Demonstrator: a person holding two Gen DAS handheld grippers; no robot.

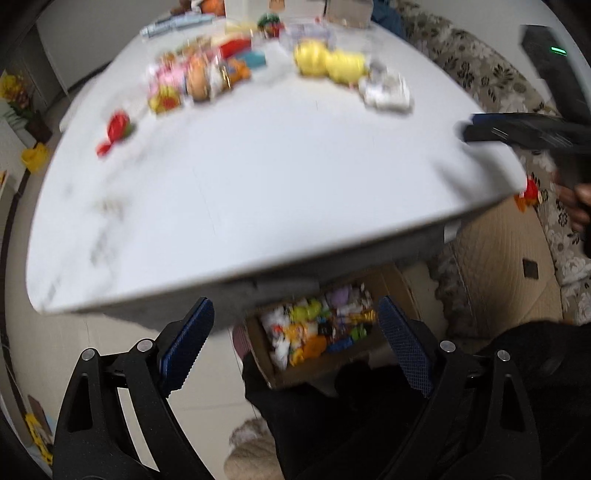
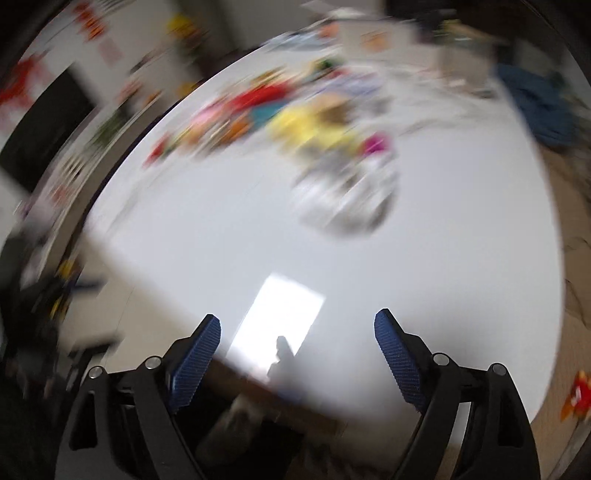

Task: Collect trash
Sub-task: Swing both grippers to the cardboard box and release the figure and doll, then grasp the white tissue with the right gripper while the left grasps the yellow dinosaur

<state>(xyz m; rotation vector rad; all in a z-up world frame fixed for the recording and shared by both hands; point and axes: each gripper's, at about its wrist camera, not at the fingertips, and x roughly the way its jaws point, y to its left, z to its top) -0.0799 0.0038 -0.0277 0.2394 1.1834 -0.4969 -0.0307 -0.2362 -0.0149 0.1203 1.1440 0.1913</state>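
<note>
A pile of colourful wrappers point(image 1: 199, 77) lies at the far side of the white table point(image 1: 258, 184), with a lone red wrapper point(image 1: 118, 127), yellow pieces point(image 1: 328, 61) and a crumpled white wrapper point(image 1: 386, 90). Under the table's near edge stands a cardboard box point(image 1: 317, 369) holding several bright wrappers point(image 1: 317, 325). My left gripper point(image 1: 295, 317) hangs open over that box, nothing between its fingers. The right wrist view is badly blurred: my right gripper point(image 2: 297, 328) is open and empty over the table point(image 2: 258, 240), short of a silvery crumpled wrapper point(image 2: 347, 195). The right gripper's fingertips point(image 1: 480, 127) also show at the table's right edge.
A person's dark-clothed legs point(image 1: 351, 424) sit just behind the box. A floral sofa point(image 1: 480, 74) runs along the table's right side, with a red-orange wrapper point(image 1: 530, 190) beside it. Boxes and clutter point(image 1: 347, 13) stand at the table's far end.
</note>
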